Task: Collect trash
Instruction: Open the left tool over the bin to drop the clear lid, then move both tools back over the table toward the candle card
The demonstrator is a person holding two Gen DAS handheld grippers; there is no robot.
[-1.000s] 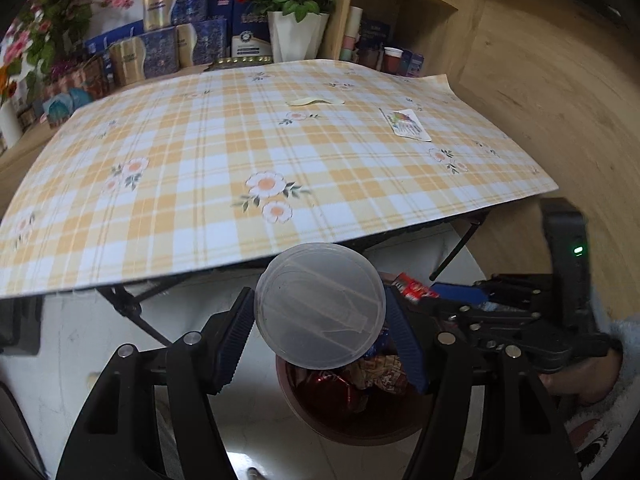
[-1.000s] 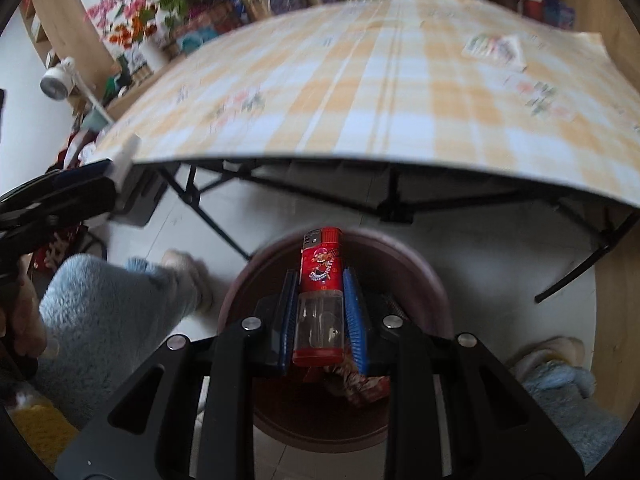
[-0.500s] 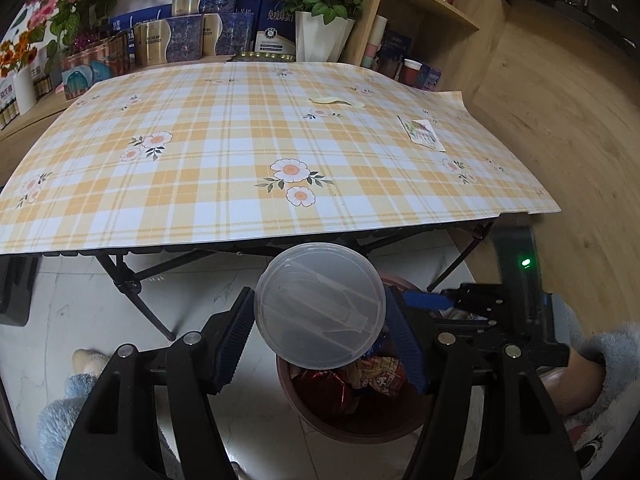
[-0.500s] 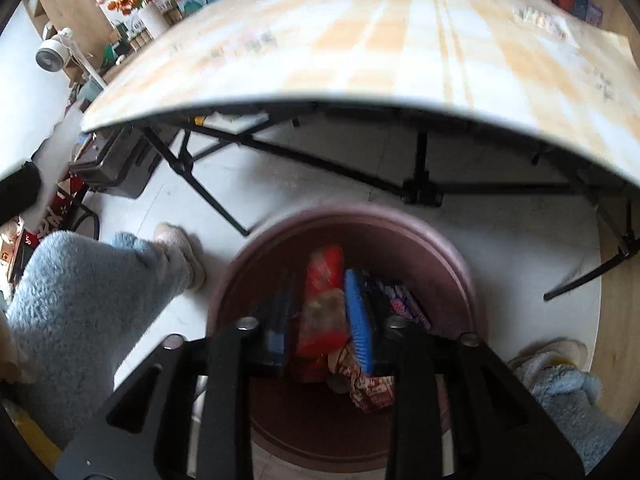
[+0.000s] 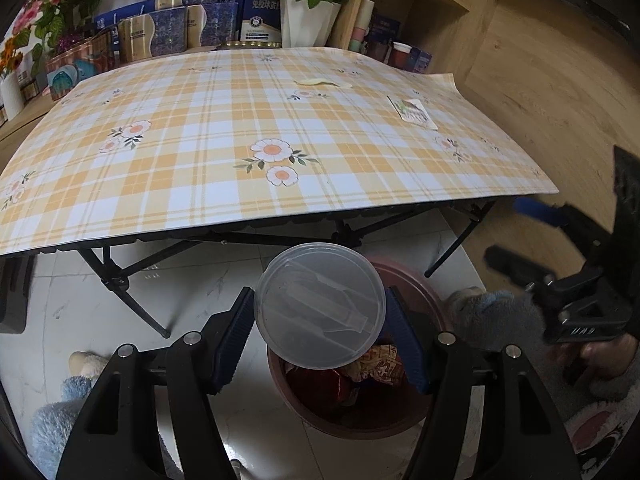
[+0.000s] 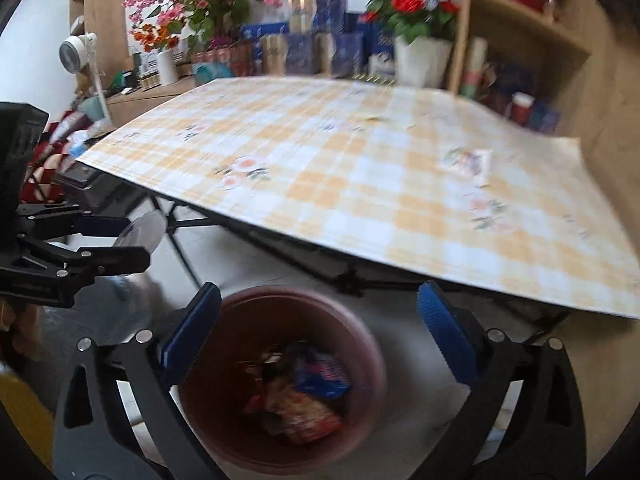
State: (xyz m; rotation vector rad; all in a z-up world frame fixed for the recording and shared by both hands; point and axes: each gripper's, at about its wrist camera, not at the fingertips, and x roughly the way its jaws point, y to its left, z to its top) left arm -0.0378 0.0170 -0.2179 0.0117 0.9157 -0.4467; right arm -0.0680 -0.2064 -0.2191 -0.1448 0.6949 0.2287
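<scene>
Left hand-held gripper (image 5: 320,330) clamps clear lid (image 5: 320,304); right hand-held gripper (image 6: 318,326) opening, empty.

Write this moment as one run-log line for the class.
left tool: shut on clear plastic lid | right tool: jaws opening, nothing between | brown bin: trash inside | table: packet left

A folding table (image 5: 120,216) (yellow plaid cloth) fills the upper frame, with a small packet (image 5: 412,109) at upper right and a pale scrap (image 5: 322,83) beyond it.
</scene>
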